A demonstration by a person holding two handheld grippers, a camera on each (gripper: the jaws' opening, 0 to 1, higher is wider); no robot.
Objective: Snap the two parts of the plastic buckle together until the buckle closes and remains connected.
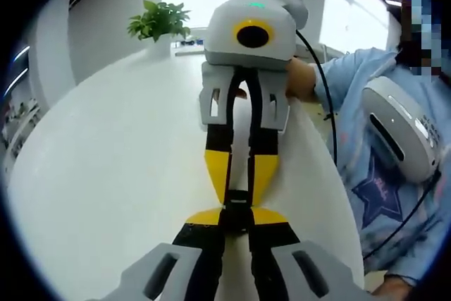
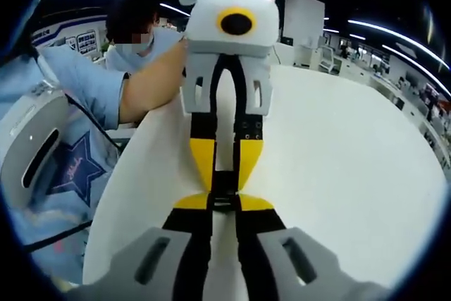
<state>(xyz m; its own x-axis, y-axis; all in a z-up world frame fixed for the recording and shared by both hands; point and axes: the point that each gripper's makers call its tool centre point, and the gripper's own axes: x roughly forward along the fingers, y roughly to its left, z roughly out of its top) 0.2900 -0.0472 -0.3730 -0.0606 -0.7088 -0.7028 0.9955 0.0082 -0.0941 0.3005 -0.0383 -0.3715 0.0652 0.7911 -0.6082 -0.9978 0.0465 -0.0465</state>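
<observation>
Over the white bench (image 1: pixel 106 174), left tongs (image 1: pixel 237 225) and right tongs (image 2: pixel 223 201) meet tip to tip, each pinched nearly closed on the small, light, stiff buckle (image 1: pixel 237 202), best gripped by its ends.

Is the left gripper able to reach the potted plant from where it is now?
Probably not directly. The left gripper meets the right gripper tip to tip over a small black buckle, and the potted plant stands at the far edge of the white table.
</observation>
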